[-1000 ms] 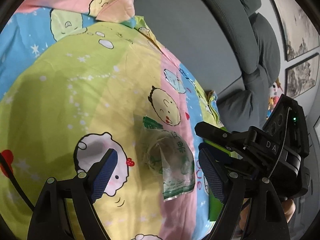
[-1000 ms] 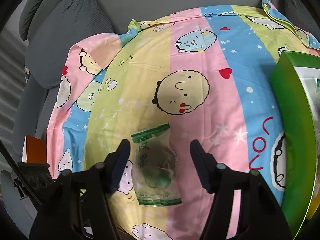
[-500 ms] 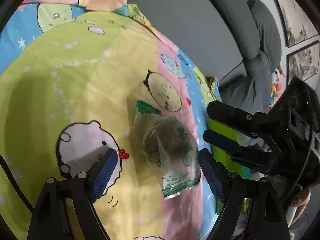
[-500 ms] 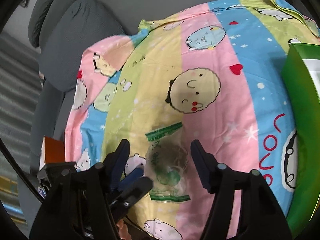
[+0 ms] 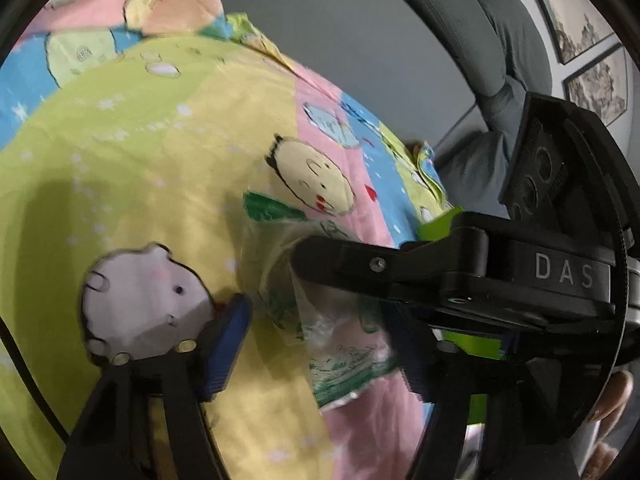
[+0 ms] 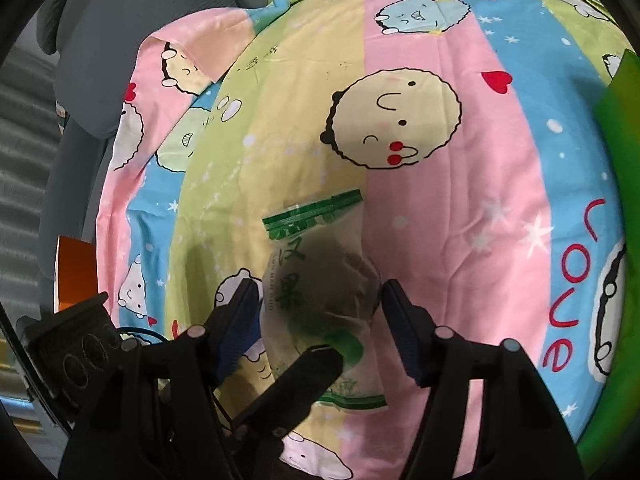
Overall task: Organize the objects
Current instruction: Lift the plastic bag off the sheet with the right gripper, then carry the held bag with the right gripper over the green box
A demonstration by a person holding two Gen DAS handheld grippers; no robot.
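Grey sofa [image 6: 92,32]: behind and around the bedsheet, cushions rising past its far edge.

Cartoon bedsheet [image 6: 420,208]: spread over the sofa seat, striped pink, yellow, blue and green, printed with round faces.

Green box [image 6: 620,240]: standing on the bedsheet, well to the right of the packet in the right wrist view; only its side wall visible.

Orange item [image 6: 76,272]: past the left edge of the bedsheet, too little visible to identify.

Framed pictures [image 5: 592,80]: on the wall beyond the sofa.

Right gripper [image 6: 320,316]: pointing steeply down at the packet, fingers apart and closing, one on each side of the packet. Left pad [image 6: 244,320] at the packet's edge; contact not clear. Right pad just beside the wrapper's other edge; no firm clamp visible.

Left gripper [image 5: 320,344]: reaching toward the packet from the other side, fingers apart and closing, packet between them. Blue pad [image 5: 228,344] near the packet's left edge, not pressing. Other finger partly hidden behind the right gripper's body.

Packet [image 6: 320,280]: clear wrapper with green print and a dark round content, lying flat near the middle of the bedsheet, below the printed round face.
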